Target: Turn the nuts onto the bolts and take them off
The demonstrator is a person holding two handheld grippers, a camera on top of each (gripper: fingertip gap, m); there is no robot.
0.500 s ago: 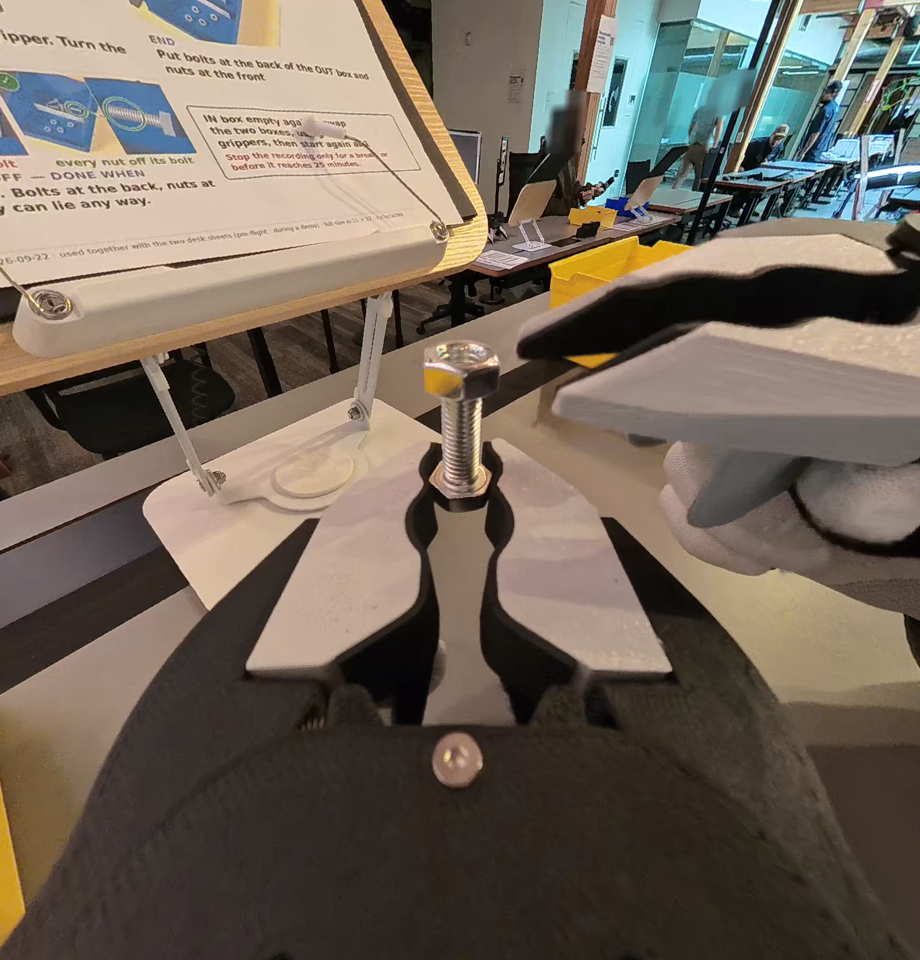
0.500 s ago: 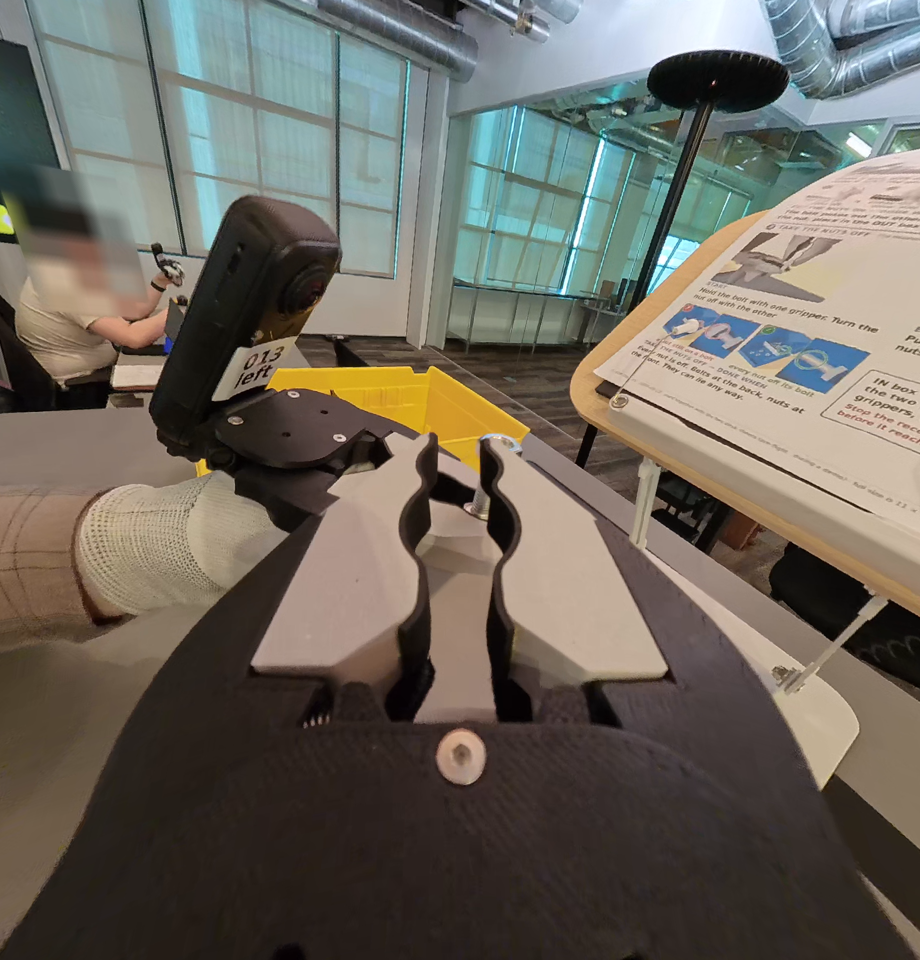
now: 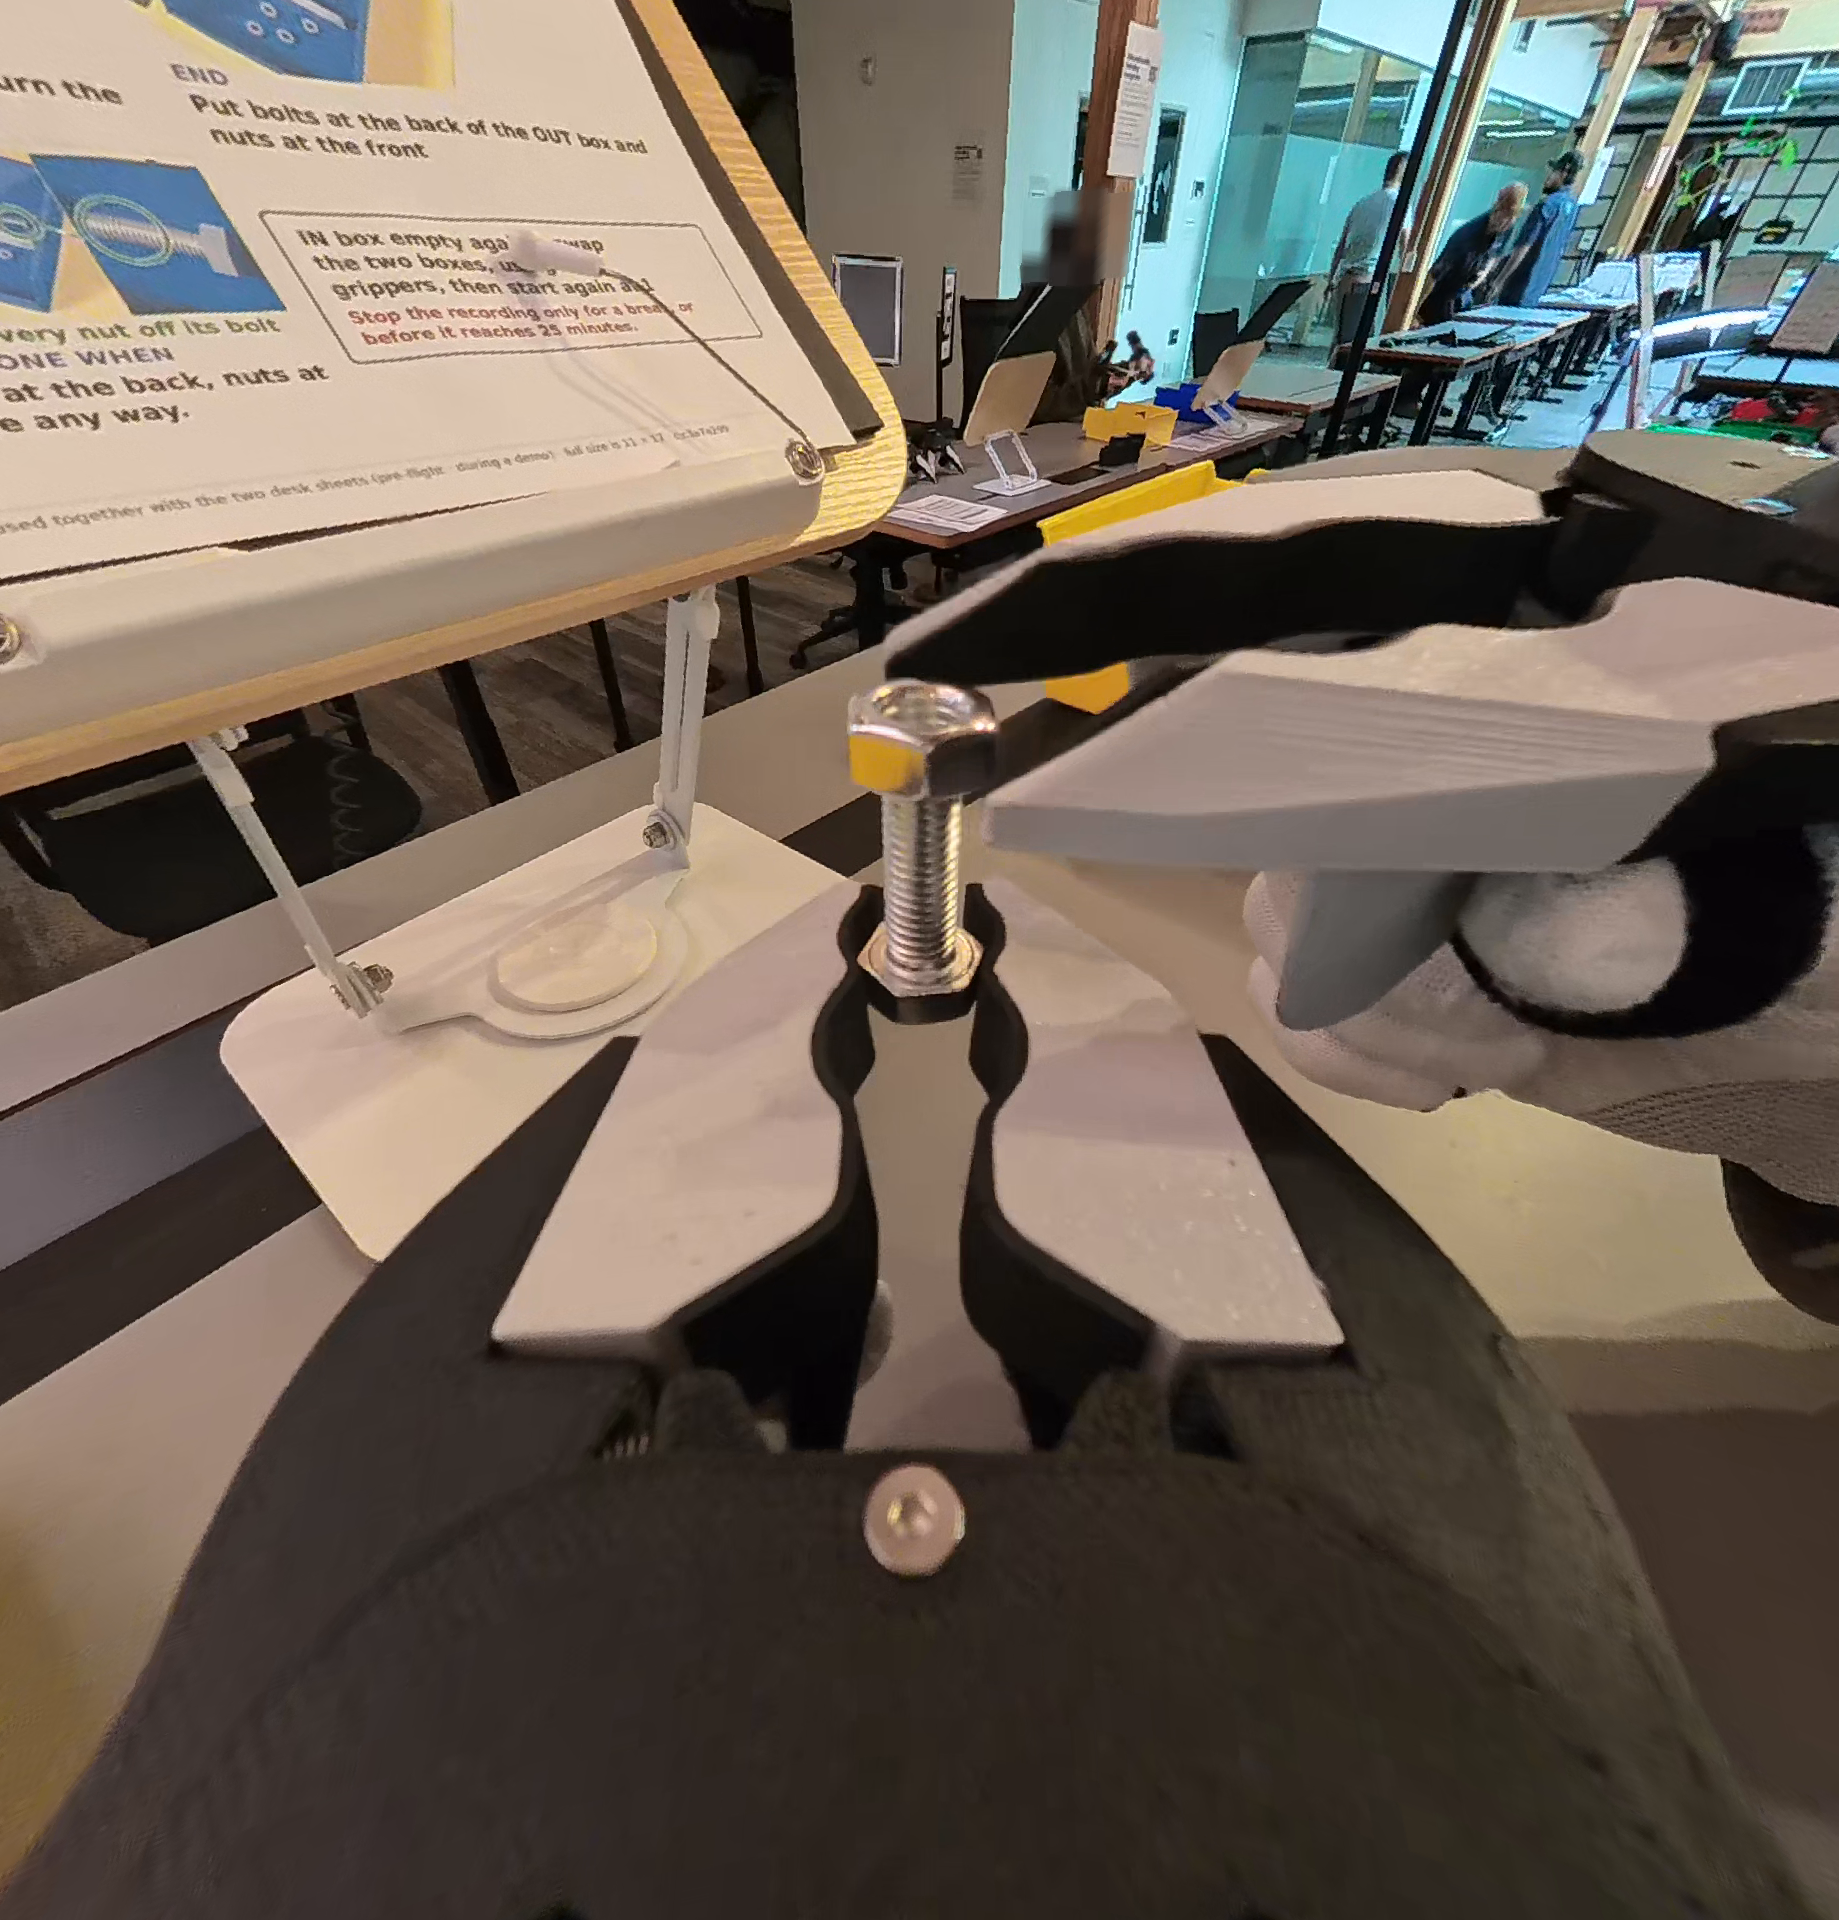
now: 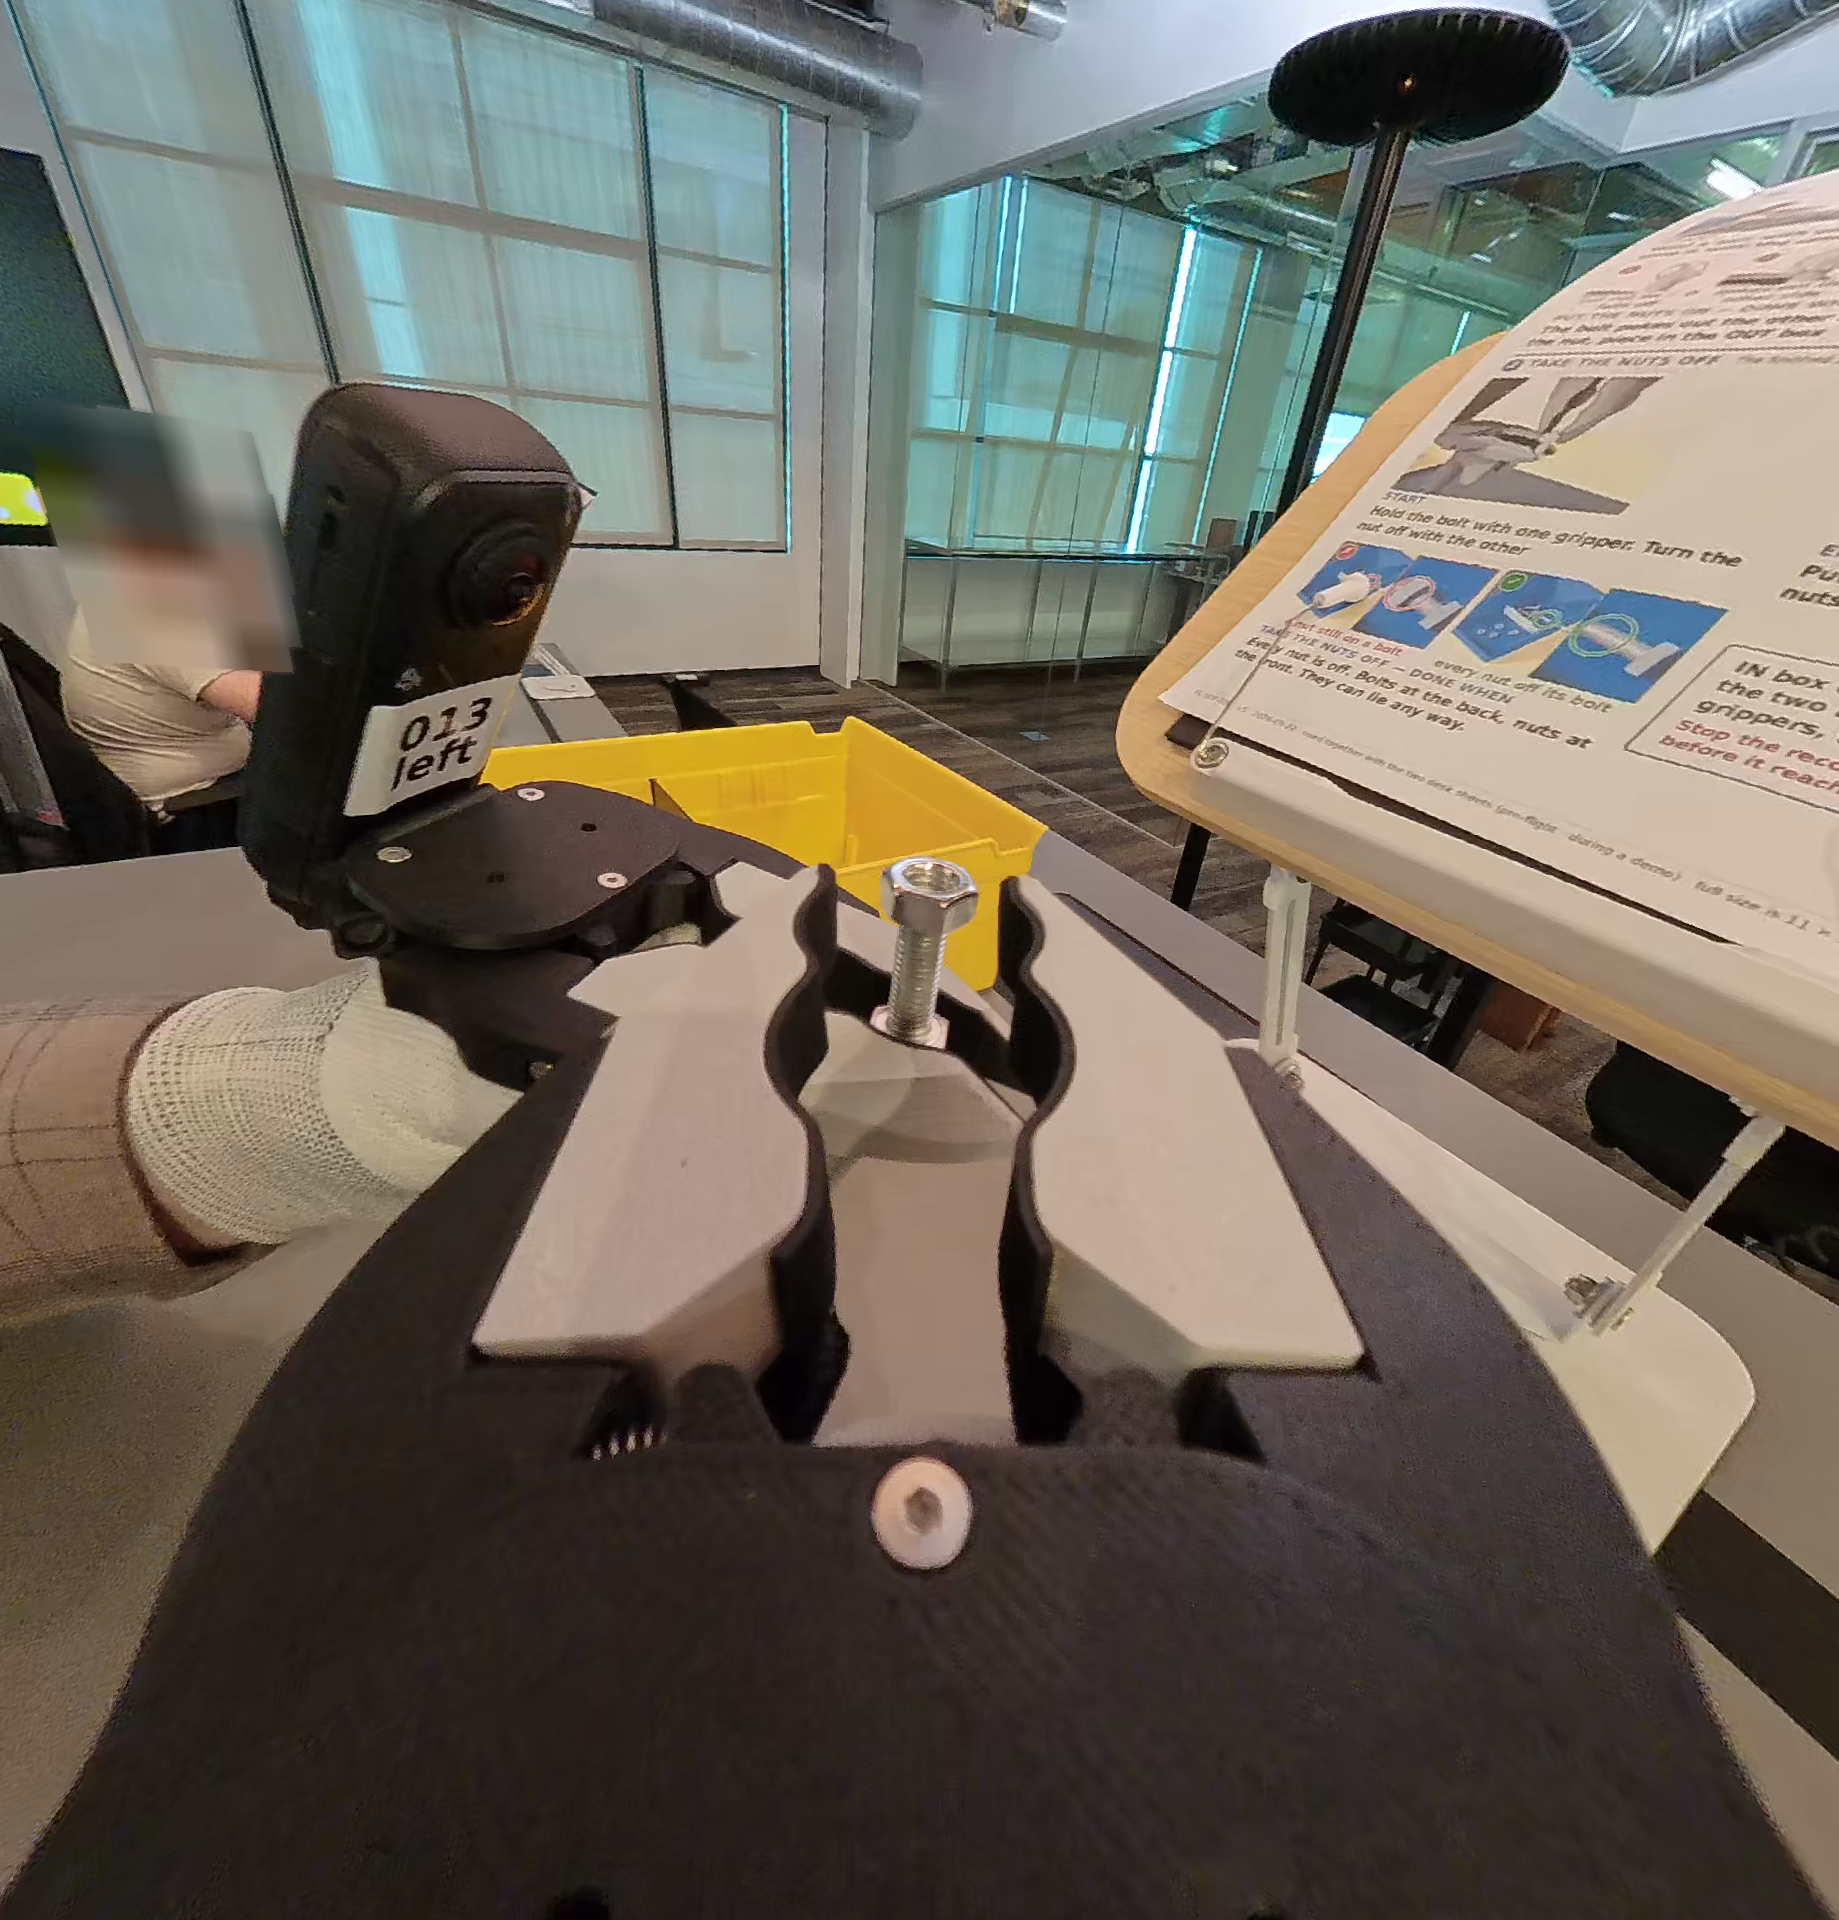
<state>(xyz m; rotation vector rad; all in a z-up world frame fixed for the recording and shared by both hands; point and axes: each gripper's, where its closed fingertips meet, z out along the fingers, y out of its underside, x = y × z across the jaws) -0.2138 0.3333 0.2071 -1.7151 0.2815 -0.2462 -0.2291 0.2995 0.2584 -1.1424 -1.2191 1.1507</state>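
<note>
Bolt [image 3: 920, 862] stood upright between the tips of the left gripper [image 3: 920, 997], which was clenched on its lower end where a hex part sat at the jaws; I could not tell whether that was the head or a second nut. At the top end sat a hex nut [image 3: 920, 743], level with the right gripper [image 4: 920, 935], whose jaws were spread wide, 1 on each side of the nut and touching neither. The whole thing was held above the tabletop [image 3: 1414, 1226], with a yellow bin [image 4: 790, 790] behind it and a white stand [image 3: 458, 1039] carrying an instruction sheet [image 3: 354, 260] close by.

To my eye the step in hand was taking hold of the nut for a turn. Doing it well would have meant closing squarely on 2 opposite flats, not on the corners, and keeping the right gripper's twist in line with the thread so nothing bound. The left grip needed to stay firm, or the bolt would simply spin along. Small, repeated turns looked safer than 1 big sweep.
</note>
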